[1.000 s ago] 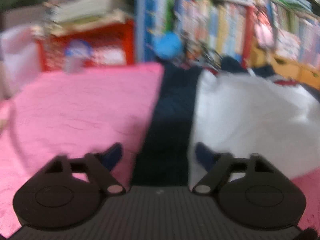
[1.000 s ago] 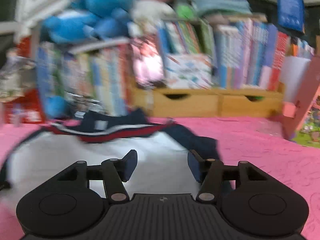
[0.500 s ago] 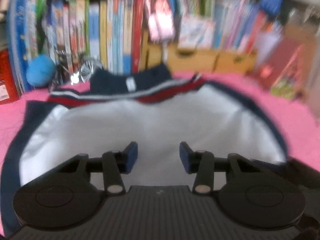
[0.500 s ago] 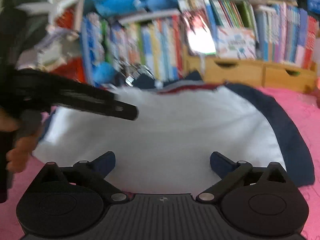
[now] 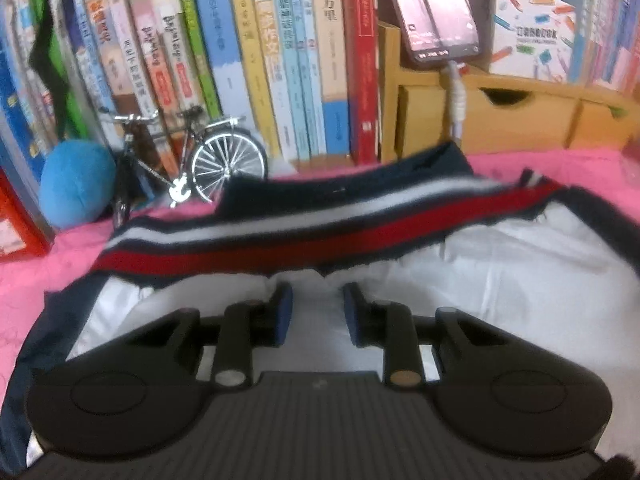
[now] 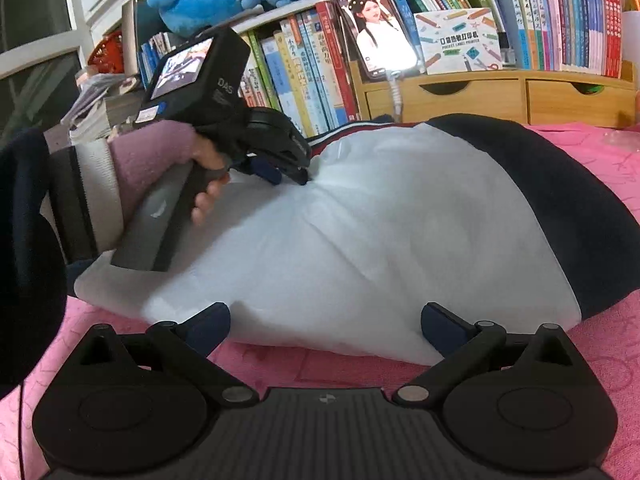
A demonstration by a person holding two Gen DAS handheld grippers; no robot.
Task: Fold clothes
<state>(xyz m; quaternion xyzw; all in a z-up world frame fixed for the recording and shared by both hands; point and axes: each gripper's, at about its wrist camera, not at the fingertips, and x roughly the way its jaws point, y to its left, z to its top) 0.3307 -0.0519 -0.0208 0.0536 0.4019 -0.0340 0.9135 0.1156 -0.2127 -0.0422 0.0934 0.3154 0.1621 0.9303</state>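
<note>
While the pink cover (image 6: 600,184) takes up most of the near surface, a jacket (image 6: 380,232) is spread across it, white lining upward, with a dark navy border along its right edge and a striped red, white and navy band (image 5: 320,232) at the far end, toward the shelf of books (image 5: 248,60). Its long axis appears to run from the near edge of the cover to the far edge, roughly in line with both pairs of fingers.

At the near edge, the right gripper (image 6: 326,320) is held just short of the jacket's near hem, its fingers spread as wide as they go, with nothing gripped; the hem lies directly ahead of them.

Farther in, close to the striped band, the left gripper (image 5: 318,312) is pointed down at the white lining, its fingers closing on a small ridge of fabric. Whether the pads already press on it cannot be told.

For a fold started from the far end, the left hand (image 6: 204,176) is judged the nearer.
</note>
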